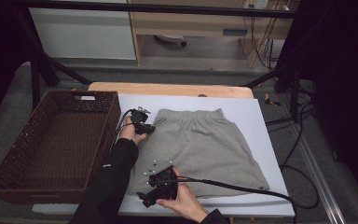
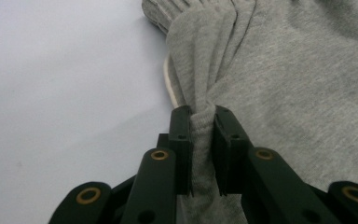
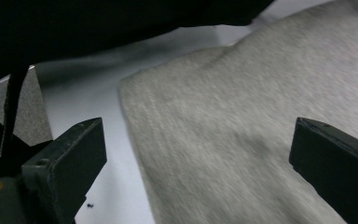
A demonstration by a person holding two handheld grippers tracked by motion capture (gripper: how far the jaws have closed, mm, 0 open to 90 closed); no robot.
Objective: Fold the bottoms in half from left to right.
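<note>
The grey shorts (image 1: 198,147) lie flat on the white surface (image 1: 261,121), just right of the basket (image 1: 51,144). They look soft, light and floppy; hems and waistband grip best. Left gripper (image 2: 203,116) is clamped on bunched waistband fabric; right gripper (image 3: 198,154) hangs over the near corner, fingers wide apart.

No legible text, label, brand, number or sign is found in any of the three views. The grey garment (image 1: 200,142) carries no readable print or tag; a small dark mark near its lower right hem is too small to make out. The wicker basket (image 1: 51,144) bears no marking. The white table cover (image 1: 261,121) is unmarked. The jaws seen in both gripper views show brass-coloured rivets and bare black surfaces without lettering. Fittings on the cabinet at the rear are too small and blurred to read.
</note>
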